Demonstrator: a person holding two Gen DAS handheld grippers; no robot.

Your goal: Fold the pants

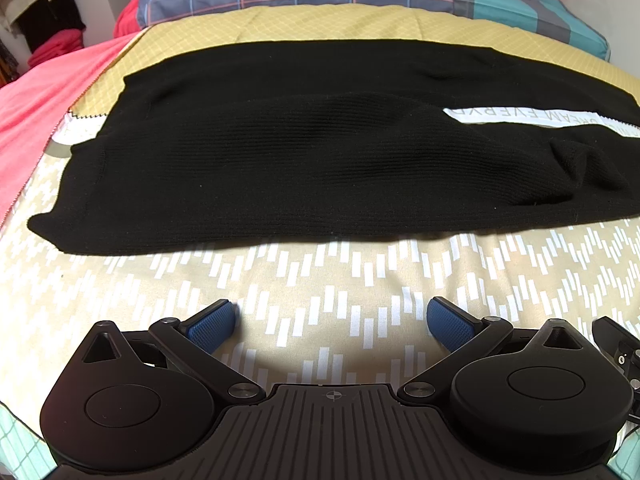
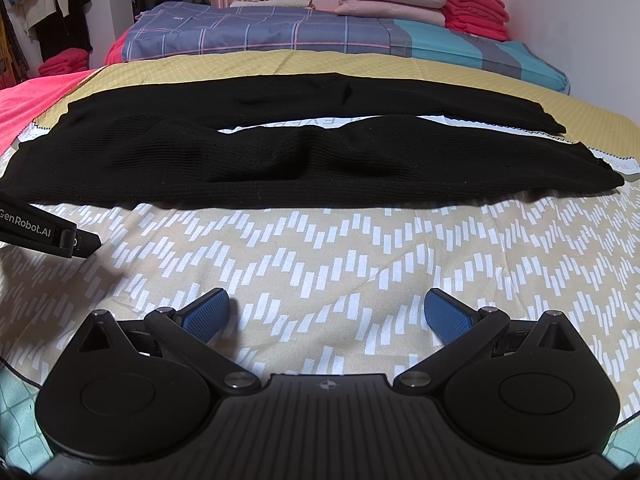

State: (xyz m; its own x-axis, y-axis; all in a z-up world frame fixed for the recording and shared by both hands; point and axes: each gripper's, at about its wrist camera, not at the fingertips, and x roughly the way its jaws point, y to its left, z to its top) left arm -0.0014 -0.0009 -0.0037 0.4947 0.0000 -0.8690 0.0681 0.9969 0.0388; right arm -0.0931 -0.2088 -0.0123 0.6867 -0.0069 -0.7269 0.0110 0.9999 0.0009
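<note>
Black knit pants (image 1: 304,148) are lying spread across the bed (image 1: 360,276). Left gripper (image 1: 334,322) and right gripper (image 2: 328,312) are being held wide open, empty; the near leg edge should be pinched.

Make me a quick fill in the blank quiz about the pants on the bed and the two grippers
1. The pants lying on the bed are ____ in colour.
2. The left gripper holds nothing, and its jaws are ____.
3. The right gripper hovers over the patterned bedspread, not ____ the pants.
4. Far behind the pants, two folded pink towels lie beside a ____ stack of cloth.

Missing words: black; open; touching; red
</note>
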